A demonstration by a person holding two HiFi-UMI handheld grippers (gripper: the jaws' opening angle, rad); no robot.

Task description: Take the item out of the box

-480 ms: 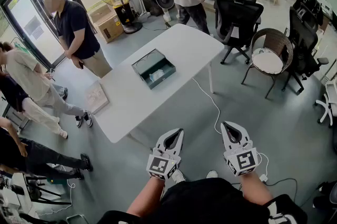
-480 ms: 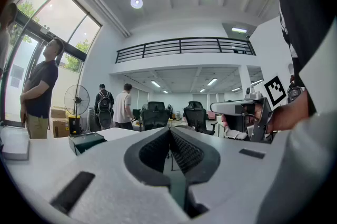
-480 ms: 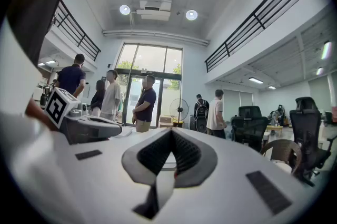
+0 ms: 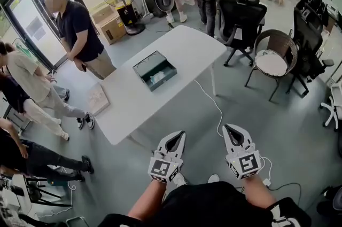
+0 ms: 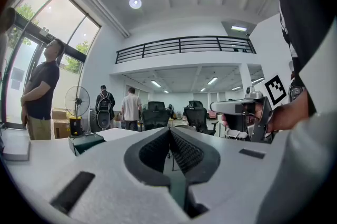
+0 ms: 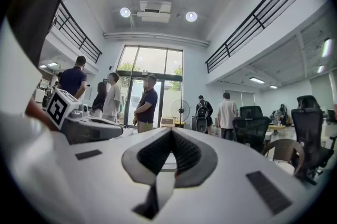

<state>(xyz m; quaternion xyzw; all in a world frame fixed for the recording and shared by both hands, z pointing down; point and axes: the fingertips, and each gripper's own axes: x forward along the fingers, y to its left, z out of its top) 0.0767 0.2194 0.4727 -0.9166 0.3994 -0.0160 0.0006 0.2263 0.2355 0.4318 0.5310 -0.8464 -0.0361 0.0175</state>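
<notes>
On the white worktop, the open green box holds a pale item. Well short of it, the left hand-held gripper and right hand-held gripper hang empty, jaws pressed together.

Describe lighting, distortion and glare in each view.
Head view: even daylight, sharp, edges bent; the box shows crisply on the white table. Left gripper view: heavy fisheye, dark corners, ceiling light flares. Right gripper view: same fisheye, window backlights the people.

Bare table surrounds the open box; a person stands beside the table.
</notes>
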